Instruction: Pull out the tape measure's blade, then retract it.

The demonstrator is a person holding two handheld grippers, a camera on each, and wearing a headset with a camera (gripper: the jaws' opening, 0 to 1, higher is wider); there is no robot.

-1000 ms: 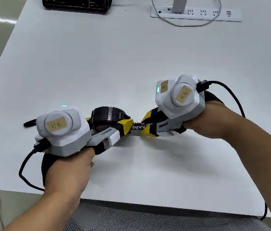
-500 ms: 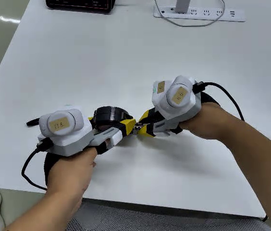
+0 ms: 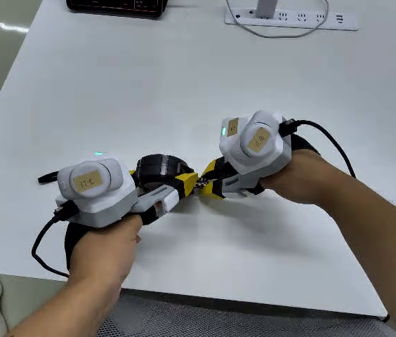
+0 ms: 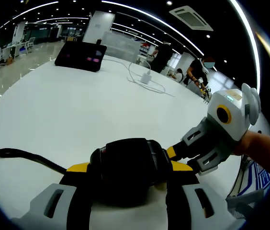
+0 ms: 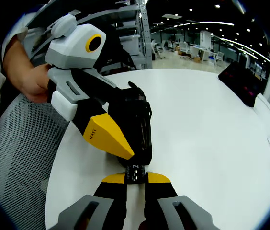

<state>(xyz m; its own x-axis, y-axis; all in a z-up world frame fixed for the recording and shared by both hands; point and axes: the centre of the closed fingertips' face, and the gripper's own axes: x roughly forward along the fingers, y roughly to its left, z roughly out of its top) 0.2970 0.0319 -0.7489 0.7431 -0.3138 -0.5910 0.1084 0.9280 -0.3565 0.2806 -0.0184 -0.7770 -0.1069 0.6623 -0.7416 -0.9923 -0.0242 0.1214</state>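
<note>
Lower centre of the head view: a black tape measure [image 3: 159,170] at the near side of a white table [image 3: 149,84]. The left gripper [image 3: 168,180], held by a hand [image 3: 103,249] whose forearm rises from the bottom edge, clamps the case between yellow-tipped jaws. The right gripper [image 3: 210,184] reaches in from the right, wrist bent inward. Its jaws are pressed together on the short exposed blade [image 5: 136,171], right beside the case.
</note>
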